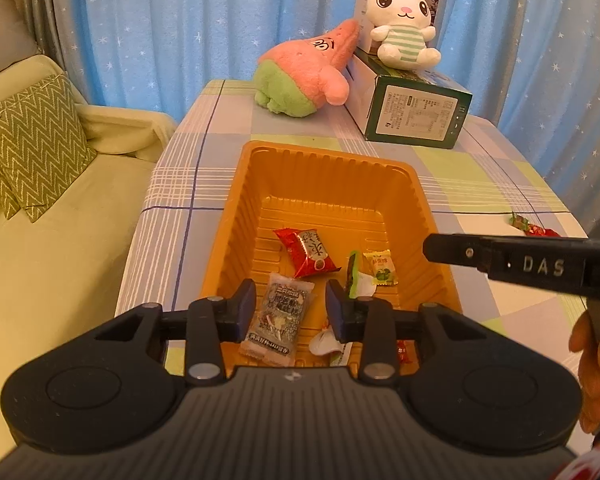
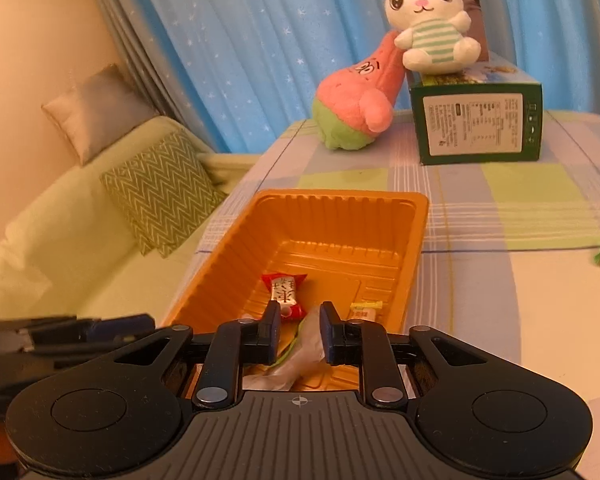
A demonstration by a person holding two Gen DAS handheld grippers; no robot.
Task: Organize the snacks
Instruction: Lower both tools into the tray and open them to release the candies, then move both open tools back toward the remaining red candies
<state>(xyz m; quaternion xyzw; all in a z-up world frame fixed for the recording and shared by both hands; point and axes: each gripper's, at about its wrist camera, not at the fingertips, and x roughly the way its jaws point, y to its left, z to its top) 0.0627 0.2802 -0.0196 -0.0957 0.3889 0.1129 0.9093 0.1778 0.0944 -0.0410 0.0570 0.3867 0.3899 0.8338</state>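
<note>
Snacks lie in an orange tray [image 1: 236,216] on a checked desk [image 1: 188,168]: a red packet [image 1: 306,254], a yellow-green candy [image 1: 382,270], a clear silver-printed packet [image 1: 278,318] and some green-and-white wrappers [image 1: 354,280], all on the tray floor toward its near end. The left tool [image 1: 290,308] hangs over that near end with its jaws parted fairly wide and nothing between the pads; the clear packet lies on the floor below the gap. The right tool [image 2: 300,334] also sits above the tray's near end, jaws narrower; a clear wrapper [image 2: 306,350] shows in the gap, but I cannot tell whether the pads pinch it. From the left view the right tool's finger [image 1: 500,258] reaches in over the tray's right rim. A few more candies [image 1: 530,226] lie on the desk, well to the right of the tray. At the far end of the desk a pink-and-green plush [image 1: 304,72] leans against a green box [image 1: 412,116], and a white bunny [image 1: 404,20] sits on top of the box.
</note>
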